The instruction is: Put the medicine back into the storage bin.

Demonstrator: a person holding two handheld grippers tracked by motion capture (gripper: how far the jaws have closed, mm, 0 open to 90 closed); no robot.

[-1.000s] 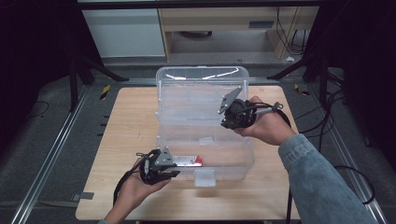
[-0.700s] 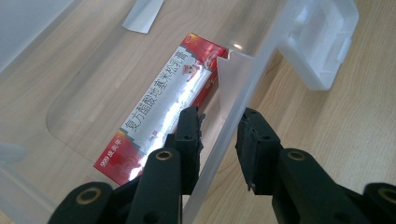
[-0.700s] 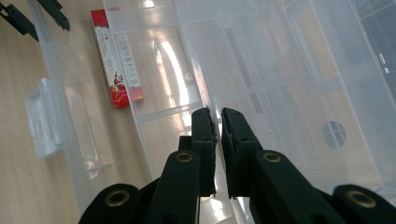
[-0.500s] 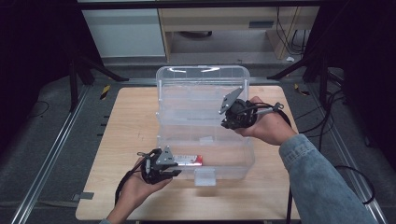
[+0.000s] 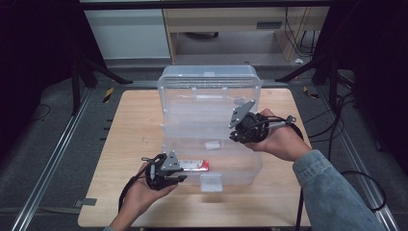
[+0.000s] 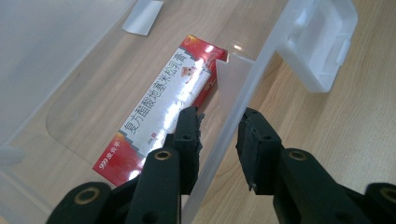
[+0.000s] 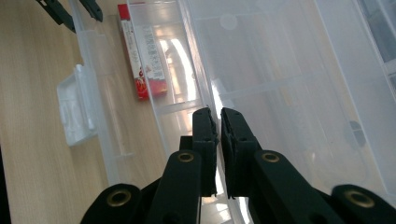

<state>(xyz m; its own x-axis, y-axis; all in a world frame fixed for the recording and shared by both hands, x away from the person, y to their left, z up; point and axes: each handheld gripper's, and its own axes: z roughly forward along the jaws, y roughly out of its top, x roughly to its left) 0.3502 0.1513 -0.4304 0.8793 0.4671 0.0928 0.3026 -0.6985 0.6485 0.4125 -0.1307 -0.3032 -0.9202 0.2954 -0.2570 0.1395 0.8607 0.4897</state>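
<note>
A clear plastic box stands on the wooden table with its lid raised at the back. Inside, along the front wall, lies a red and white carton. My left gripper sits at the box's front left, its jaws astride the front wall, one inside and one outside, closed on it. My right gripper is at the lid's right edge, shut on the thin clear panel.
A clear latch tab sticks out from the box's front. A small white piece lies on the box floor. Bare tabletop lies left of the box; metal rails run along the table's sides.
</note>
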